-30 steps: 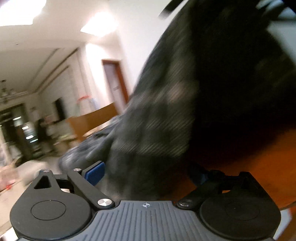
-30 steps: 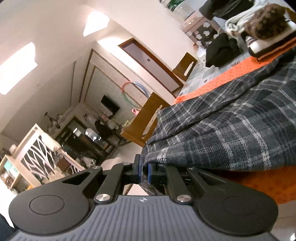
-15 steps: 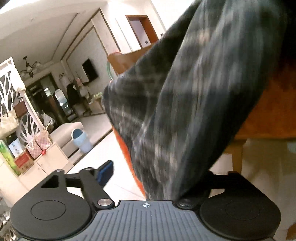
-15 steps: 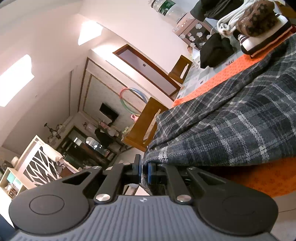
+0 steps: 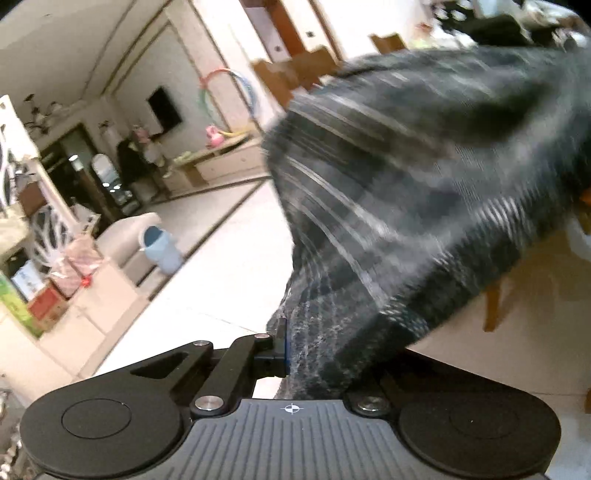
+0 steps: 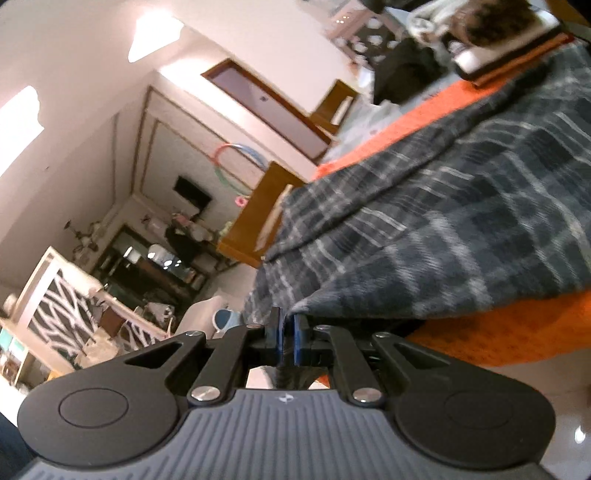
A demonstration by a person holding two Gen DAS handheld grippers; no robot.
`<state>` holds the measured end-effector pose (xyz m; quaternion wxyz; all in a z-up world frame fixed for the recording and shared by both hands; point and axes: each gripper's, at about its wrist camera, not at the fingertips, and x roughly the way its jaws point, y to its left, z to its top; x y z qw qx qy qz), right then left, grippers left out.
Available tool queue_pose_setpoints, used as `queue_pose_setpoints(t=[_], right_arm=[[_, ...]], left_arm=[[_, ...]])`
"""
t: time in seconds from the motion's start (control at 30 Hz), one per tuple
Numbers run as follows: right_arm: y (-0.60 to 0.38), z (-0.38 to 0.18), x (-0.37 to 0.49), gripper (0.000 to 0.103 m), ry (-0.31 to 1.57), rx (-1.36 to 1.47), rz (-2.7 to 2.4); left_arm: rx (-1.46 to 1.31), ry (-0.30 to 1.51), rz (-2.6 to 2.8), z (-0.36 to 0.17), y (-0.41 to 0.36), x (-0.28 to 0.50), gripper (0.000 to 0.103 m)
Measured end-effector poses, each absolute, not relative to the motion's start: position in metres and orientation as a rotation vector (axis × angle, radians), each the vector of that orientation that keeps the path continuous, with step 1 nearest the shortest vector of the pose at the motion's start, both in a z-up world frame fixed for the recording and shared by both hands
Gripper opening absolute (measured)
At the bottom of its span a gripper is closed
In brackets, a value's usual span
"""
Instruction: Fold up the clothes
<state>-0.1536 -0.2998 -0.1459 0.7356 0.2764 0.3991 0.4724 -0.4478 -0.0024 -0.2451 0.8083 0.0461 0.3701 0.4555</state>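
A dark grey plaid garment (image 6: 443,229) lies spread over the orange table cover (image 6: 498,332) and hangs over the table's near edge. My right gripper (image 6: 286,339) is shut on the garment's near edge, with cloth pinched between the blue pads. In the left wrist view the same plaid garment (image 5: 406,192) hangs off the table edge, blurred by motion. My left gripper (image 5: 291,350) is shut on a lower corner of it; the cloth covers the right finger, only the left finger (image 5: 281,347) shows.
Folded clothes (image 6: 491,29) and a black garment (image 6: 402,70) sit at the table's far end. A wooden chair (image 6: 258,214) stands beyond the table's left side. Tiled floor (image 5: 207,280), a blue bin (image 5: 162,251) and cabinets lie to the left.
The left gripper swung sideways along the hanging cloth and its jaws went from wide open to shut on the plaid edge. The right gripper stayed shut on the garment, turning slightly.
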Motion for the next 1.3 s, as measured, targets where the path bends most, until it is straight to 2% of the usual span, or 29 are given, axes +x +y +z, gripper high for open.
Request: queue_pose_setpoints(t=[0.17, 0.3, 0.33, 0.4, 0.47, 0.53, 0.57, 0.6, 0.77, 0.83, 0.87, 0.9, 0.93, 1.0, 1.03, 1.17, 1.3], right_arm=[[-0.319, -0.151, -0.15, 0.008, 0.859, 0.641, 0.96], [-0.333, -0.149, -0.148, 0.011, 0.811, 0.473, 0.87], [-0.337, -0.147, -0.149, 0.014, 0.798, 0.386, 0.848], [-0.341, -0.144, -0.15, 0.034, 0.776, 0.17, 0.798], [-0.345, -0.144, -0.155, 0.04, 0.728, -0.048, 0.777], [-0.346, -0.148, -0.163, 0.053, 0.664, -0.276, 0.775], [-0.347, -0.152, -0.167, 0.064, 0.635, -0.375, 0.779], [-0.346, -0.157, -0.169, 0.068, 0.616, -0.445, 0.789], [-0.33, -0.18, -0.168, 0.068, 0.515, -0.653, 0.833], [-0.318, -0.19, -0.168, 0.067, 0.458, -0.737, 0.848], [-0.312, -0.195, -0.167, 0.062, 0.44, -0.766, 0.845], [-0.306, -0.2, -0.165, 0.049, 0.426, -0.794, 0.84], [-0.3, -0.204, -0.162, 0.042, 0.42, -0.822, 0.832], [-0.291, -0.211, -0.158, 0.008, 0.41, -0.869, 0.815], [-0.29, -0.209, -0.158, 0.003, 0.404, -0.876, 0.806], [-0.306, -0.179, -0.163, 0.003, 0.396, -0.846, 0.757], [-0.337, -0.145, -0.172, 0.003, 0.492, -0.845, 0.767]], left_arm=[[0.147, 0.753, 0.954, -0.171, 0.006, -0.45, 0.005], [0.224, 0.698, 0.903, -0.131, 0.006, -0.426, 0.005], [0.225, 0.695, 0.891, -0.125, 0.009, -0.421, 0.005], [0.223, 0.693, 0.868, -0.115, 0.018, -0.412, 0.005], [0.231, 0.688, 0.839, -0.107, 0.017, -0.404, 0.005], [0.232, 0.686, 0.818, -0.102, 0.014, -0.406, 0.005], [0.228, 0.684, 0.813, -0.1, 0.015, -0.405, 0.005], [0.225, 0.682, 0.809, -0.1, 0.015, -0.404, 0.005], [0.151, 0.679, 0.832, -0.09, 0.025, -0.397, 0.005], [0.113, 0.679, 0.855, -0.086, 0.03, -0.396, 0.005], [0.106, 0.678, 0.866, -0.084, 0.031, -0.396, 0.005], [0.103, 0.676, 0.874, -0.083, 0.032, -0.396, 0.005], [0.101, 0.673, 0.883, -0.081, 0.033, -0.397, 0.005], [0.099, 0.664, 0.904, -0.077, 0.036, -0.4, 0.005], [0.097, 0.661, 0.912, -0.074, 0.037, -0.401, 0.005], [0.07, 0.643, 0.943, -0.064, 0.042, -0.404, 0.005], [0.016, 0.627, 0.973, -0.059, 0.049, -0.404, 0.005]])
